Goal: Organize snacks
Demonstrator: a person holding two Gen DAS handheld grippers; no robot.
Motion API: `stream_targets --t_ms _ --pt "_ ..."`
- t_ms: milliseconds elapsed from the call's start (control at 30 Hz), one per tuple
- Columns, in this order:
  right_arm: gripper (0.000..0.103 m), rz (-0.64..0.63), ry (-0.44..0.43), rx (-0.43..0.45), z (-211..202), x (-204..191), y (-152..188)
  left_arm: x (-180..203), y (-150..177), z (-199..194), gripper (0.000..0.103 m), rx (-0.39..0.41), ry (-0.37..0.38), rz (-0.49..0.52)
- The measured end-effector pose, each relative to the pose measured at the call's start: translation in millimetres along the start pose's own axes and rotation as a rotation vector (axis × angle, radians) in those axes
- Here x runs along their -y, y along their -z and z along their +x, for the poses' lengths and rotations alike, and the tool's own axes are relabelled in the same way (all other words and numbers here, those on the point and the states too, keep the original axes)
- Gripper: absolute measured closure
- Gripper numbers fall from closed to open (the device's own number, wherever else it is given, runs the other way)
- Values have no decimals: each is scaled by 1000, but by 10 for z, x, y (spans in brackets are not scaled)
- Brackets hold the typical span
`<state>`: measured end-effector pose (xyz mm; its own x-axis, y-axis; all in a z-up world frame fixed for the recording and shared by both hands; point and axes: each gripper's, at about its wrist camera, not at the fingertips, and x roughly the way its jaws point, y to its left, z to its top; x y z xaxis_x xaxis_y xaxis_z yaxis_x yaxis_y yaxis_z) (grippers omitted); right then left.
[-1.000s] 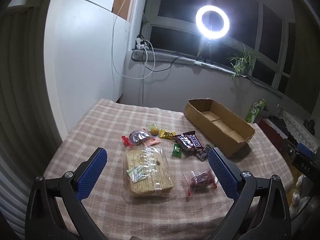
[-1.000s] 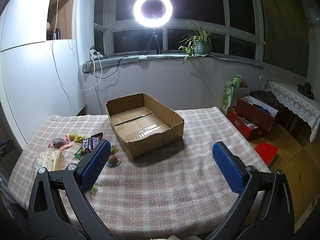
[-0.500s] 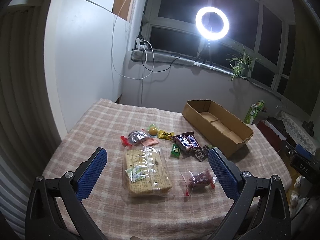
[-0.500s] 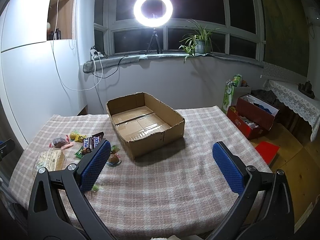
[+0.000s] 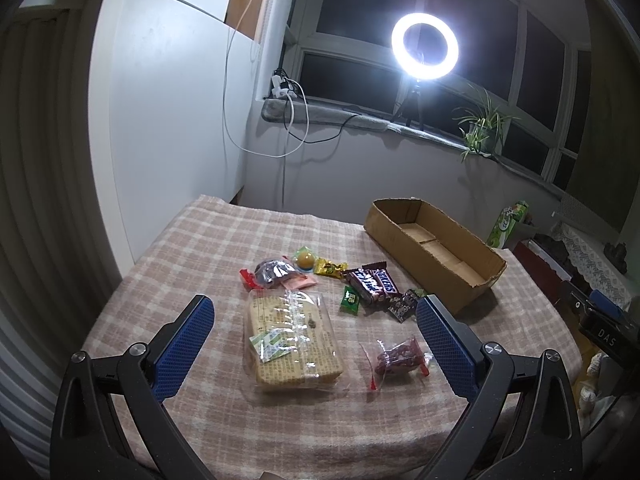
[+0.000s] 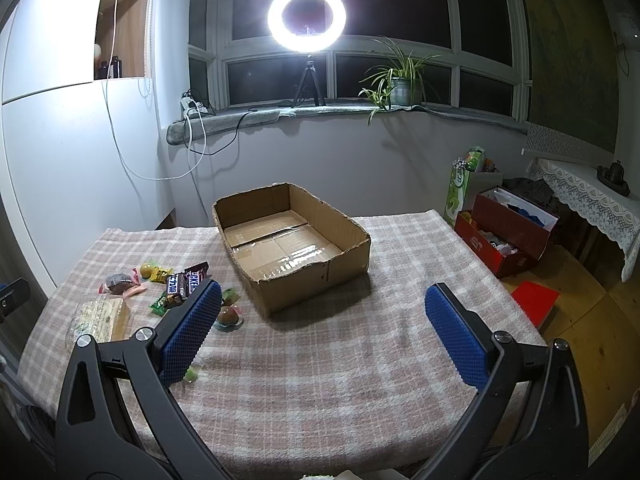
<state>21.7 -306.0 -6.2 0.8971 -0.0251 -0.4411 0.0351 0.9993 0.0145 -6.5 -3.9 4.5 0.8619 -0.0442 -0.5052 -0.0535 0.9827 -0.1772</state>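
On the checked bench (image 5: pixel 192 248) little has changed; my left tongs (image 5: pixel 312 332) and right tongs (image 6: pixel 324 320) stay wide, cardboard box (image 6: pixel 296 248) unfilled, snacks (image 5: pixel 372 280) unsorted.

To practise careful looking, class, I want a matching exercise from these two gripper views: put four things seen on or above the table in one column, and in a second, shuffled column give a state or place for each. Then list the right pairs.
Column one:
1. cardboard box
2. cracker pack
3. Snickers bars
4. left gripper

Column two:
A. open, holding nothing, above the table
B. dark wrappers, lying between the yellow candy and the box
C. nothing inside, open at the top
D. clear wrap, nearest the left gripper, lying flat

Pairs: 1-C, 2-D, 3-B, 4-A
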Motion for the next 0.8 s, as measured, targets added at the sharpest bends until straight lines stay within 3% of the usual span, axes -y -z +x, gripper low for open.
stream_targets --t_ms 800 --pt "0 0 -5 -8 9 -6 21 24 33 -7 2 -4 2 -3"
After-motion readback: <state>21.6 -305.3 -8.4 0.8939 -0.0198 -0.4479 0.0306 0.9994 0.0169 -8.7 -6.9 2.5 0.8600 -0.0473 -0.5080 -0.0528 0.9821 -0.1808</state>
